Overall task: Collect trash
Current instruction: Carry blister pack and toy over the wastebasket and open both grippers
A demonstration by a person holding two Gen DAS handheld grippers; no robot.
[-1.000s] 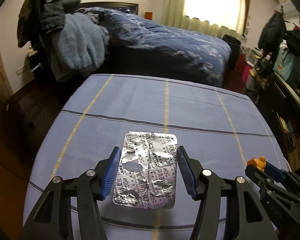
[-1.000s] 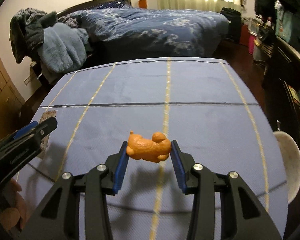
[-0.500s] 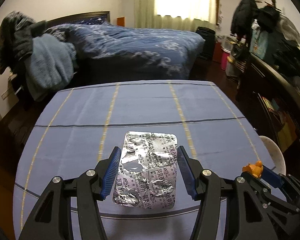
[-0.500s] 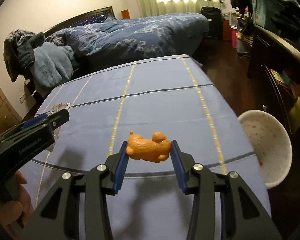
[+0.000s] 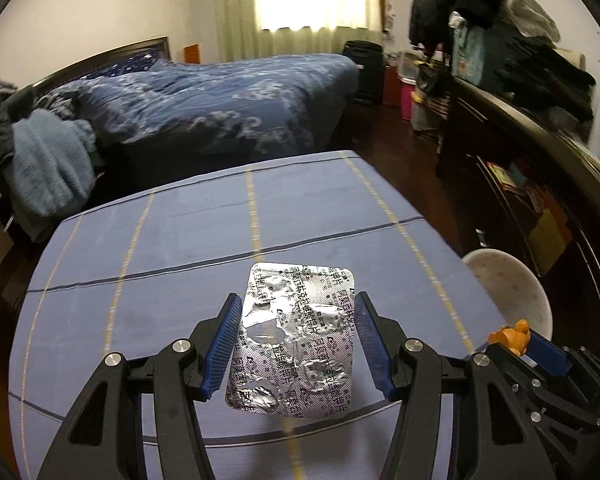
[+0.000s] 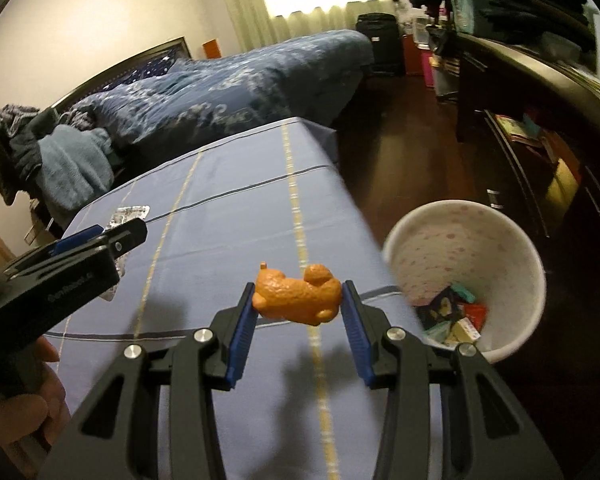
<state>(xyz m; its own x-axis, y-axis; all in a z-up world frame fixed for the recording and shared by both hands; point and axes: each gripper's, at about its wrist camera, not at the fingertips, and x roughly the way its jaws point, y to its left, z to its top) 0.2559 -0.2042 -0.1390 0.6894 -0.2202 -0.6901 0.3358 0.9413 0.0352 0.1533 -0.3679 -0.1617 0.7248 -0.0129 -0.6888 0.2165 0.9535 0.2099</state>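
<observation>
Two pieces of trash sit in my fingers: the silver blister pack (image 5: 294, 340) is clamped edge to edge in my left gripper (image 5: 296, 344), low in the centre of the left wrist frame, and the orange animal figure (image 6: 298, 298) is pinched in my right gripper (image 6: 298, 308), centre of the right wrist frame. Both hang above the table (image 5: 160, 248) with its blue striped cloth. At the right edge of the table, lower right in the right wrist frame, stands the white dotted bin (image 6: 512, 240), with coloured wrappers (image 6: 456, 316) at its bottom. My hand (image 6: 28, 408) on the left gripper's handle shows at lower left. Beyond the table, upper left, lies the bed (image 6: 240, 80).
</observation>
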